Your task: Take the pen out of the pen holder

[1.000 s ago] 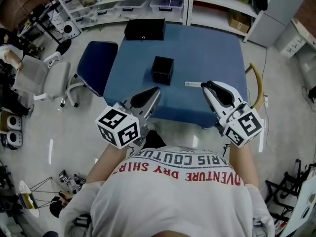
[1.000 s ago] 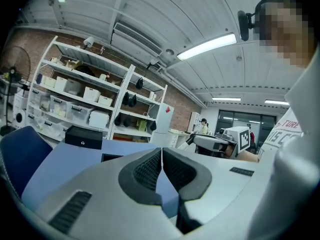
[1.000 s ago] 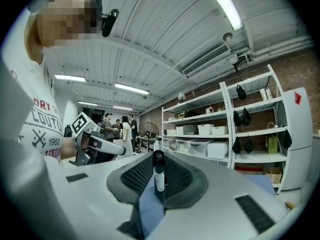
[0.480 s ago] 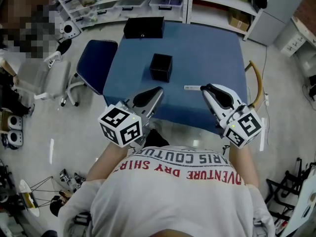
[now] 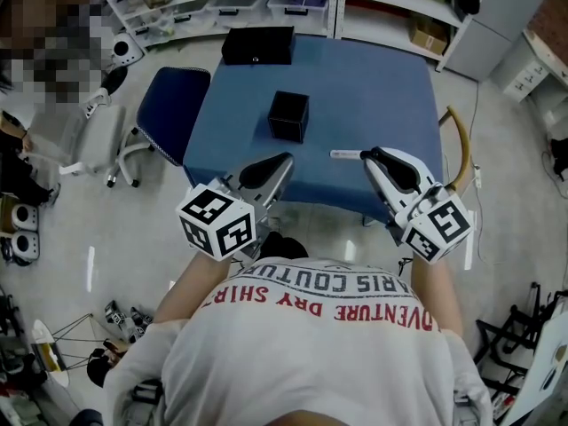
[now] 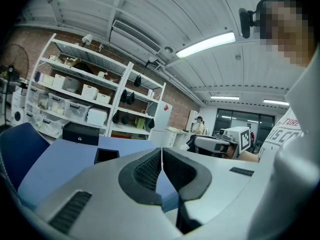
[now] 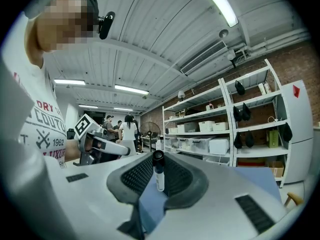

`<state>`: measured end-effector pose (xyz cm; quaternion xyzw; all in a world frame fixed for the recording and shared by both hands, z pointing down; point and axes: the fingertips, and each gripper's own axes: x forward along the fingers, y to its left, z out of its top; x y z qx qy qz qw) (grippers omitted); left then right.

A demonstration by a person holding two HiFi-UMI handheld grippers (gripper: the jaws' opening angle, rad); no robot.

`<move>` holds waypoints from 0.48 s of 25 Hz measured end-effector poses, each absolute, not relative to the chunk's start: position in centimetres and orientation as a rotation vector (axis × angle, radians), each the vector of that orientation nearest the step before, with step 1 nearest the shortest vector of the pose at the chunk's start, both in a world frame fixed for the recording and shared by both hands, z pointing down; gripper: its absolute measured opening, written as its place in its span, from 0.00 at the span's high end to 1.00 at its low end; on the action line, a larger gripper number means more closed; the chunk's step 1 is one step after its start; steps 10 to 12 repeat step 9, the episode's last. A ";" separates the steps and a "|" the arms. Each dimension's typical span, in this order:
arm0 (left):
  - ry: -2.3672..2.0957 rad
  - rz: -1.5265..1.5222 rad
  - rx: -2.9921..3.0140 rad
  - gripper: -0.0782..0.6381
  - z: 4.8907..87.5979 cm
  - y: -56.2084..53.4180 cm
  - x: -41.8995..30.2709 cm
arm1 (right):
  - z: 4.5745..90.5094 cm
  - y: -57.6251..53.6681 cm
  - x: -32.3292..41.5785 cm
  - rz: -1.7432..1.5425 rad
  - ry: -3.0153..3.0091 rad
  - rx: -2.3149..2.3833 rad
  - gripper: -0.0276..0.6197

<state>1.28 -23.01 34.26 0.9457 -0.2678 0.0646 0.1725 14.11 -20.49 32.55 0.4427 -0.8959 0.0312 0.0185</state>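
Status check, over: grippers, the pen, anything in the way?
Left gripper shut, empty. Right gripper shut on pen. Pen out of pen holder. Nothing in the way.

Table was plain mid-blue. Pen holder was matte black, and so was the box at the table's far left edge. Pen had a white barrel and a black cap. Left gripper and right gripper had pale grey shells with black pads in a fine ribbed texture. Their marker cubes were white with black square patterns. Chair beside the table's left edge was navy. The person's shirt was white with red lettering. Floor was glossy light grey.
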 end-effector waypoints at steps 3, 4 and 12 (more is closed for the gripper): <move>-0.760 0.182 2.682 0.85 34.2 -23.0 1.2 | 32.4 -20.5 14.0 0.095 -2.784 1.374 0.85; -0.761 0.182 2.682 0.85 34.2 -22.9 1.2 | 32.4 -20.5 14.0 0.096 -2.784 1.374 0.85; -0.767 0.178 2.674 0.85 34.3 -22.8 1.1 | 32.3 -20.5 14.0 0.099 -2.786 1.375 0.85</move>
